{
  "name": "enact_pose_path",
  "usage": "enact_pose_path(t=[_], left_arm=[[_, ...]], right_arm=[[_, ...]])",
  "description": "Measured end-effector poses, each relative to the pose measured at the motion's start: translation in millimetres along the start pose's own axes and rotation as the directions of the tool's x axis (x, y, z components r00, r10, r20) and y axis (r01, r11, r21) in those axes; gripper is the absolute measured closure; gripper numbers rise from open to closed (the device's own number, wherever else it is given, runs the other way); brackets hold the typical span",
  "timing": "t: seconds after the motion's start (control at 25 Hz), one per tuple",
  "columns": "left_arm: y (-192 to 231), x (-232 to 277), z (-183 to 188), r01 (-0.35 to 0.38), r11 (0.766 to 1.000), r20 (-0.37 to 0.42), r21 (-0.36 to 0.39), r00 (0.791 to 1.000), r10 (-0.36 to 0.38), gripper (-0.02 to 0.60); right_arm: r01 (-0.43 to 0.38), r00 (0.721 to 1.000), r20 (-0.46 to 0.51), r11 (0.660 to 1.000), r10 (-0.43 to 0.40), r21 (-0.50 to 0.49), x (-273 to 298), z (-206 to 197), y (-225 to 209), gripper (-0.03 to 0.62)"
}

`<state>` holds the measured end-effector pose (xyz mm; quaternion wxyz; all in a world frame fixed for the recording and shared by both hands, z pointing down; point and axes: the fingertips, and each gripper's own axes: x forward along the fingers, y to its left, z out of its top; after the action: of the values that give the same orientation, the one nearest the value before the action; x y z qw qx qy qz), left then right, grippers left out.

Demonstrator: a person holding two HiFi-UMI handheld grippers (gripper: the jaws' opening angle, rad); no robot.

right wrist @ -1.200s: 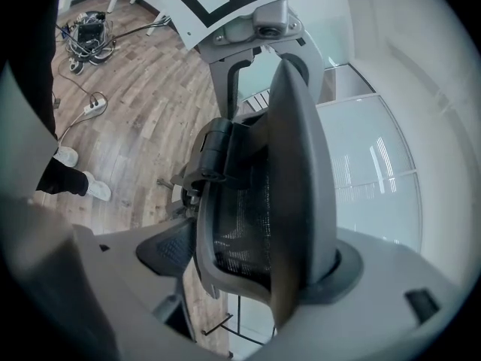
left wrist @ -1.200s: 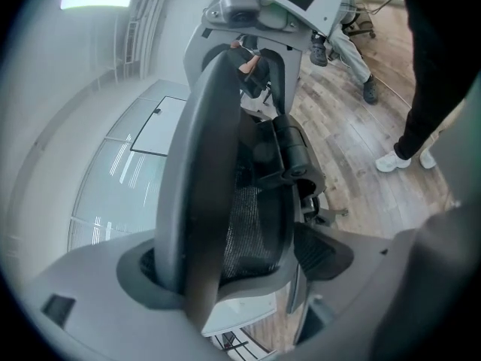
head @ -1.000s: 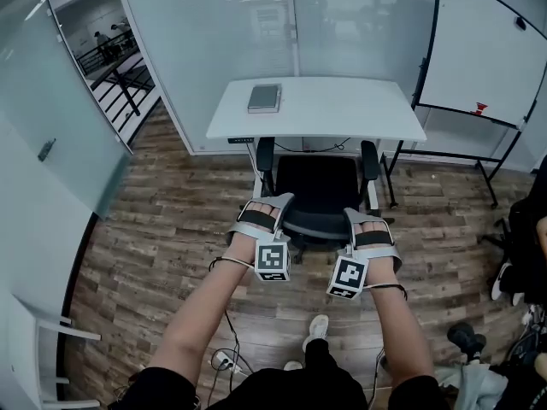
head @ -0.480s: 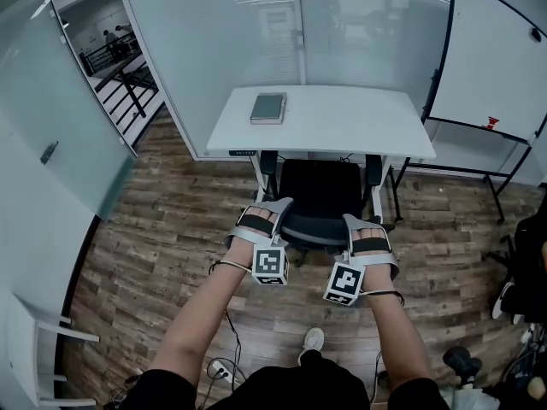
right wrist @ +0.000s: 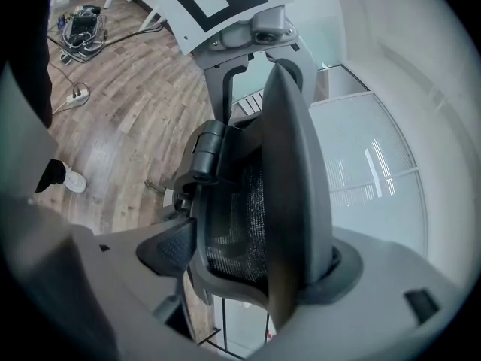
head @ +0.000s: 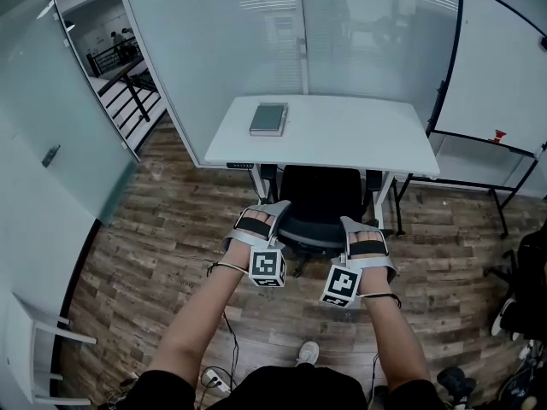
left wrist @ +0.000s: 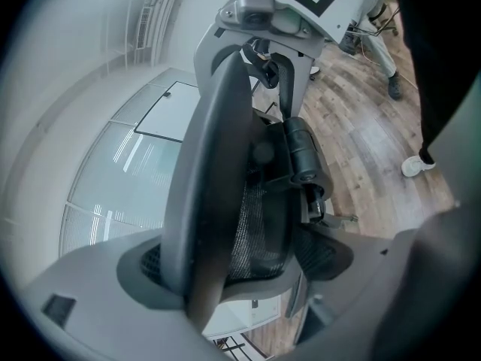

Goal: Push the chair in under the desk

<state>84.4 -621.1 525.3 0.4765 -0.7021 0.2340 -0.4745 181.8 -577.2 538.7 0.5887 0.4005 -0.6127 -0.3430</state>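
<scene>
While the left gripper and the right gripper each clamp wide-set jaws on the top rim of one black mesh office chair, its seat sits partly under one white rectangular surface bearing one grey book; wood-plank floor, glass walls and one whiteboard surround them.

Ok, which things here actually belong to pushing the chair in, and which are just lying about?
Part of the job:
- chair, backrest between both grippers' jaws
- desk
- left gripper
- right gripper

Just lying about:
- book on the desk
- whiteboard to the right
- power strip on the floor
</scene>
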Motion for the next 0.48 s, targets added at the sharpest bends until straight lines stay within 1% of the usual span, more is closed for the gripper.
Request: enact_pose_path(t=[0.12,0.28,0.48], left_arm=[[7,10,3,-0.012,1.000,0.005,-0.011,1.000,0.012,0.137],[17,24,5,-0.025,0.999,0.001,-0.026,1.000,0.025,0.137],[24,42,-3,-0.016,1.000,-0.013,-0.018,1.000,0.016,0.137]], right_arm=[[0.015,1.000,-0.005,1.000,-0.015,-0.016,11,-10,-6,0.194],[0.019,1.000,0.015,1.000,-0.019,0.000,23,-15,-17,0.198],[0.018,1.000,0.009,1.000,-0.018,-0.024,45,-20,-24,0.198]])
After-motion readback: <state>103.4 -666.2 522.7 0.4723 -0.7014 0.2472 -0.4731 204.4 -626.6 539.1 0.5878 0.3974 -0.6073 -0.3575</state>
